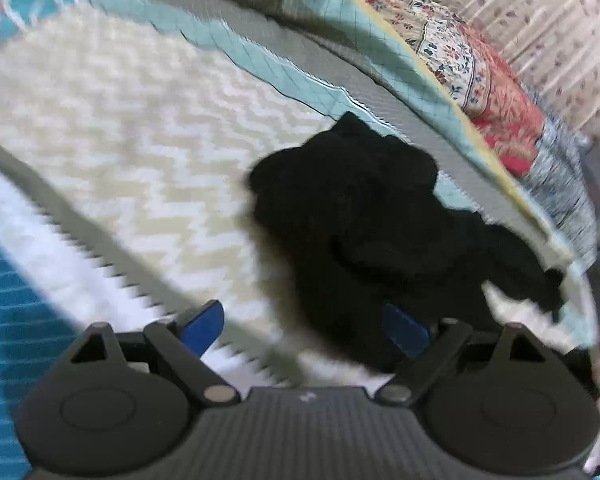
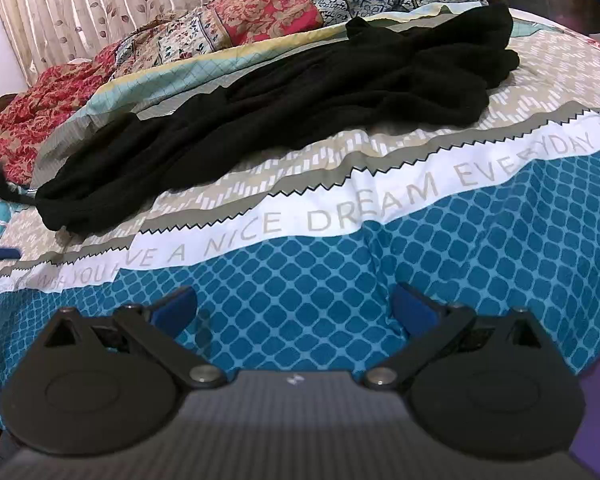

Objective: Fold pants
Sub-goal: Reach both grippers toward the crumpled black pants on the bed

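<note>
One pair of black pants (image 2: 284, 92), soft knit, lies rumpled lengthwise on the beige chevron band of the bedspread (image 2: 420, 240). Left gripper (image 1: 304, 326): jaws wide, pants bunched just ahead, blurred. Right gripper (image 2: 294, 308): jaws wide over blue lattice print, holding nothing.

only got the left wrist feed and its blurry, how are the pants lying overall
Observer: From the right wrist view the black pants lie stretched out and rumpled, not folded, across the bedspread.
Operator: are the right tongs on them
Observer: No. The right tongs are open over the blue patterned part, short of the pants.
Operator: anything behind the pants
Observer: A floral quilt is bunched along their far side, with a leaf-print curtain behind it.
</note>
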Motion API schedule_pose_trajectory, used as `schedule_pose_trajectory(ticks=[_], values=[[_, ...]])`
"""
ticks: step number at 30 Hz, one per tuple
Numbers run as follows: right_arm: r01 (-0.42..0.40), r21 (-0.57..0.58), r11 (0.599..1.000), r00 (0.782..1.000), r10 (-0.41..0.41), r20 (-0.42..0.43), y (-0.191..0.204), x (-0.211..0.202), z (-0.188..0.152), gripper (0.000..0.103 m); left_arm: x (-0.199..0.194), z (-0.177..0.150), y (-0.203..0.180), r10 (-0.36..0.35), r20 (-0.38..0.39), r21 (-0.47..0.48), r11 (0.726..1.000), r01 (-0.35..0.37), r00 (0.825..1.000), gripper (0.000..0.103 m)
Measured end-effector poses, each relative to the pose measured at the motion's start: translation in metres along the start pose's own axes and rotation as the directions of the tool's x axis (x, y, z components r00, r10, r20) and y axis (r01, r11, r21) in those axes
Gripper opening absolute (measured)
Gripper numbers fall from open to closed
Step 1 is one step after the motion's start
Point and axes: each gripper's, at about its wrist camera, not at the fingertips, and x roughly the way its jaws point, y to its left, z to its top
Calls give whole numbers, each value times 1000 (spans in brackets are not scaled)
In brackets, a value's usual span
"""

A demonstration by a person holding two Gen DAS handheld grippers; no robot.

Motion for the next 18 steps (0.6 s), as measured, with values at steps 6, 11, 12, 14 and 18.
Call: schedule_pose_trajectory(ticks=[6,11,12,14,18], values=[[5,-3,1000,1000,-5,-3,0,1,1,103,30,7,0,-15,-87,-68,998,9,996,8],[25,23,999,1000,-26,8,-4,-1,4,91,-50,-17,13,-100,-36,33,994,101,994,8],[32,28,999,999,-33,9,-4,-1,5,87,-64,-15,19,-105,-26,27,994,106,994,8],[34,38,999,999,-34,13,-5,-3,8,80,-91,-17,43,-99,-1,-6,995,99,995,8],[25,66,998,999,-27,32,-17,-8,22,58,-93,-37,80,19,-31,-31,999,-20,999,9]])
